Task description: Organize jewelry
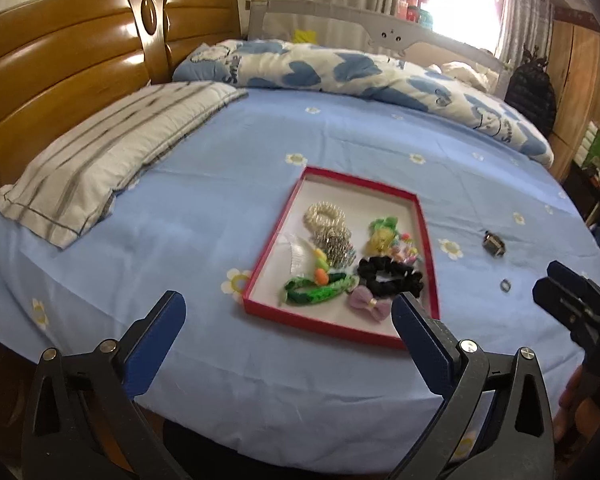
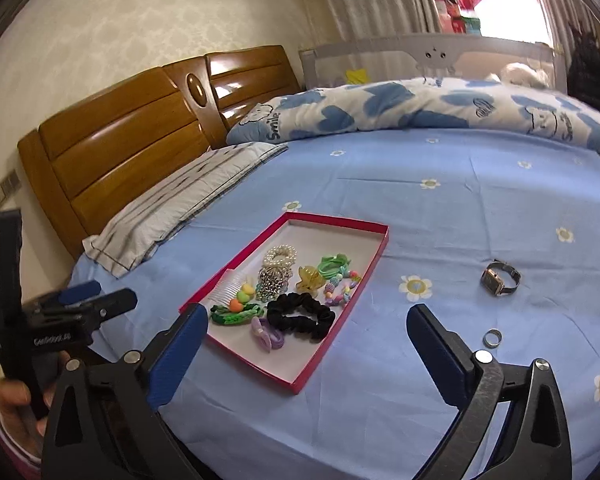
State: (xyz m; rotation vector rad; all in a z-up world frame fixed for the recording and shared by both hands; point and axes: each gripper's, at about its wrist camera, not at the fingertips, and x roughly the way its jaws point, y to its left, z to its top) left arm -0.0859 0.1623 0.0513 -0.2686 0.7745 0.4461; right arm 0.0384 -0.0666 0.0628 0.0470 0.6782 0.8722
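Left gripper (image 1: 288,312): fingers spread wide, nothing between them; it hovers over the near edge of the bed, facing the tray. In the right wrist view it shows at the left edge (image 2: 82,300), held in a hand (image 2: 16,396).
Right gripper (image 2: 304,328): fingers released and wide apart, empty; it hovers over the near part of the bed, with the tray's near end and the ring seen just beyond its fingers.
Tray (image 2: 342,330): shallow red box with a white floor, lying flat on the blue sheet (image 2: 440,220), near the middle of the bed.
In the tray: pearl bracelet (image 2: 280,256) at the far end, silver chain piece (image 2: 272,282) just near of it, clear comb (image 2: 232,288) along the left wall, green band with orange beads (image 2: 236,312), black scrunchie (image 2: 300,316) at the near right, lilac bow (image 2: 266,334) at the near end, yellow claw clip (image 2: 310,278), green hair tie (image 2: 334,264), small coloured beads (image 2: 340,288) by the right wall.
Watch (image 2: 500,278): on the sheet, right of the tray, well apart from it.
Ring (image 2: 492,338): on the sheet, near of the watch, just beyond the right gripper's right finger.
Pillow (image 1: 112,164): striped grey, far left, against the wooden headboard (image 1: 60,64).
Duvet (image 1: 340,72): white with blue hearts, bunched along the far side.
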